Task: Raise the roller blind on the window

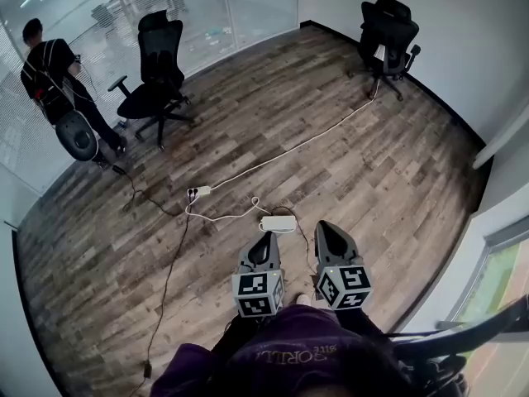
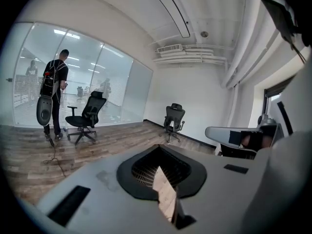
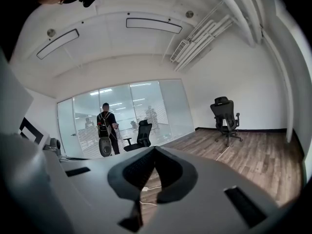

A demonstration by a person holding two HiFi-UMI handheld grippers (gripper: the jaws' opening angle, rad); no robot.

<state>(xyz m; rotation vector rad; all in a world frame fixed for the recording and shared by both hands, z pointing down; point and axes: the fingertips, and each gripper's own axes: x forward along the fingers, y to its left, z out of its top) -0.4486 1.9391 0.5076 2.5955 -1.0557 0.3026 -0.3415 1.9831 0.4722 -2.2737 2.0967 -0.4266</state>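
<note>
The task is not yet started. The grey left gripper (image 1: 263, 245) and right gripper (image 1: 328, 234) are both clenched on nothing and point over the brown plank floor (image 1: 347, 147). The window (image 1: 506, 278) is at the right edge, and its roller blind can't be made out. The next move is probably to turn right and find the blind's pull.

print on purple shirt (image 1: 285, 359), unreadable

- Floor (image 1: 347, 180): dark wood-look planks.
- Black office chair (image 1: 157, 73) stands near the glass wall; second black chair (image 1: 387, 31) stands well apart from it, by the white wall.
- White cable (image 1: 297, 145) runs from the second chair to a white power strip (image 1: 198, 191).
- White adapter box (image 1: 278, 223) lies near the strip.
- Thin black cable (image 1: 169, 279) trails across the planks.
- Person (image 1: 58, 81) stands beside the first chair.
</note>
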